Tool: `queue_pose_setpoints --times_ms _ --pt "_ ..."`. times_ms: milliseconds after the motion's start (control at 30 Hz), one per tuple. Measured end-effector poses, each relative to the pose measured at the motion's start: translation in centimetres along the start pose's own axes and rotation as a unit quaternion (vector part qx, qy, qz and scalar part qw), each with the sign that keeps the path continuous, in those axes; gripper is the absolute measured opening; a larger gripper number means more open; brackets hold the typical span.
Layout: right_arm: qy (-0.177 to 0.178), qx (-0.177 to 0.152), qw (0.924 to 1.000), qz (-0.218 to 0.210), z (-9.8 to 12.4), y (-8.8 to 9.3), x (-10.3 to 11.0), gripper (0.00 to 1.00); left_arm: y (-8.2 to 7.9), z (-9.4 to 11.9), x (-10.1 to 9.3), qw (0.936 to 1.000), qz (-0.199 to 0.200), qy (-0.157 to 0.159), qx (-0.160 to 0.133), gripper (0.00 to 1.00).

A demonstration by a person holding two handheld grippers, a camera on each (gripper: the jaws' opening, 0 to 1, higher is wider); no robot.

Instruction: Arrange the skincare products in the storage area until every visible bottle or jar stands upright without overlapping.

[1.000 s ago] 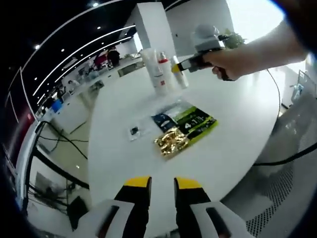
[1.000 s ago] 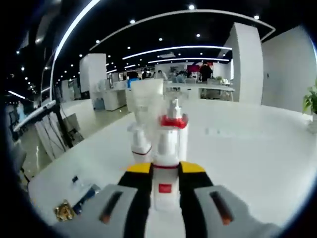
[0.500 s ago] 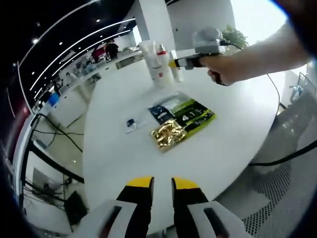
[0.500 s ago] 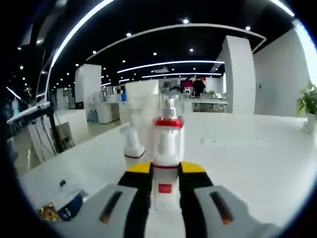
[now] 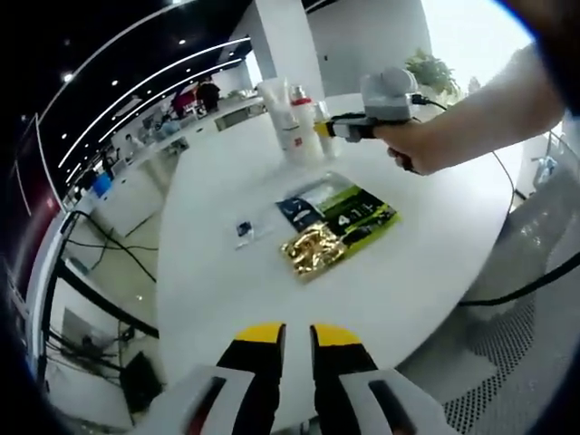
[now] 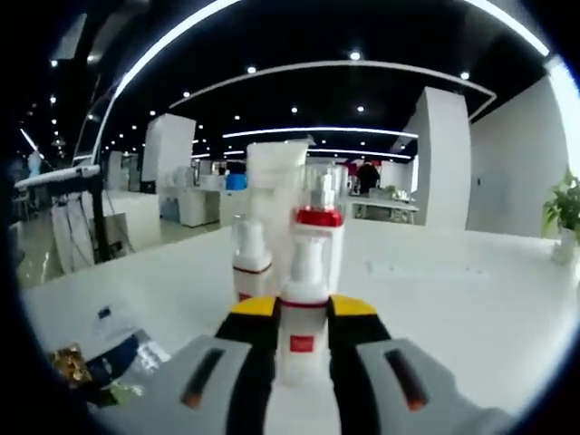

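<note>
The right gripper [image 6: 303, 313] is held level and low over the round white desk [image 6: 471, 299], its yellow-tipped jaws clamped on the lower body of a small white pump bottle [image 6: 304, 313] with a red square label. The bottle stands upright between the jaws, its pump head rising above them. In the left gripper view a hand [image 5: 419, 145] with a bare forearm reaches in from the right and grasps the right gripper [image 5: 328, 128] by its handle, pointing it at the cluster of products on the far part of the desk [image 5: 227, 299].

The left gripper [image 5: 288, 335] hangs above the near edge of the desk, tilted down toward it, with its jaws close together, a narrow gap between them and nothing in it.

Just beyond the held bottle stand three more upright containers, close together: a tall, smooth white tube [image 6: 275, 195] standing on its end, a clear-topped bottle with a red collar [image 6: 319, 227], and a short white pump bottle with a red band [image 6: 250, 263]. From the left gripper view the same tall tube [image 5: 276, 113] rises behind the gripper's tips.

Nearer than that cluster, flat on the desk, lie glossy sachets: a green and dark printed pack [image 5: 349, 210], a crinkled gold foil pack [image 5: 313, 248] touching it, and a small clear packet [image 5: 246, 230] apart to one side.
</note>
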State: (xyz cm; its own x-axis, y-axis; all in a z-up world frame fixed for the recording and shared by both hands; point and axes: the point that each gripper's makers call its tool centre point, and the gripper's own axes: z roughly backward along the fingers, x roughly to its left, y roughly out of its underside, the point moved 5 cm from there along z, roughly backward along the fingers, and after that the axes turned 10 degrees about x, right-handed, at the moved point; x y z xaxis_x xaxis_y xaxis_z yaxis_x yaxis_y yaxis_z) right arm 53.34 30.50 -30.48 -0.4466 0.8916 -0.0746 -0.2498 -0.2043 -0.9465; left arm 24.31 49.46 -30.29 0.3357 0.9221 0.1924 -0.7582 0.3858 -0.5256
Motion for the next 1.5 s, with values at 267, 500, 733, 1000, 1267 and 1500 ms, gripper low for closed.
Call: queue_pose_setpoints --times_ms 267,500,733,1000,1267,1500 --pt "-0.002 0.033 0.9995 0.004 0.8 1.5 -0.1 0.22 -0.1 0.0 0.0 1.0000 -0.003 -0.002 -0.003 0.11" --pt "-0.007 0.061 0.9981 0.000 1.1 2.7 -0.3 0.37 -0.1 0.0 0.1 1.0000 -0.005 -0.002 -0.001 0.11" --pt "-0.051 0.090 0.9946 0.009 2.2 3.5 -0.9 0.29 -0.1 -0.1 0.1 1.0000 -0.005 -0.001 -0.001 0.11" --pt "-0.068 0.107 0.9910 0.043 2.1 3.9 -2.3 0.20 0.0 -0.1 0.0 1.0000 -0.004 -0.001 0.002 0.11" --pt "-0.096 0.112 0.9886 0.029 1.5 3.9 -1.8 0.20 0.1 -0.1 0.1 1.0000 0.000 -0.003 0.006 0.11" --pt "-0.112 0.118 0.9860 0.037 0.8 3.7 -1.2 0.17 0.2 -0.1 0.1 1.0000 -0.003 -0.003 0.006 0.11"
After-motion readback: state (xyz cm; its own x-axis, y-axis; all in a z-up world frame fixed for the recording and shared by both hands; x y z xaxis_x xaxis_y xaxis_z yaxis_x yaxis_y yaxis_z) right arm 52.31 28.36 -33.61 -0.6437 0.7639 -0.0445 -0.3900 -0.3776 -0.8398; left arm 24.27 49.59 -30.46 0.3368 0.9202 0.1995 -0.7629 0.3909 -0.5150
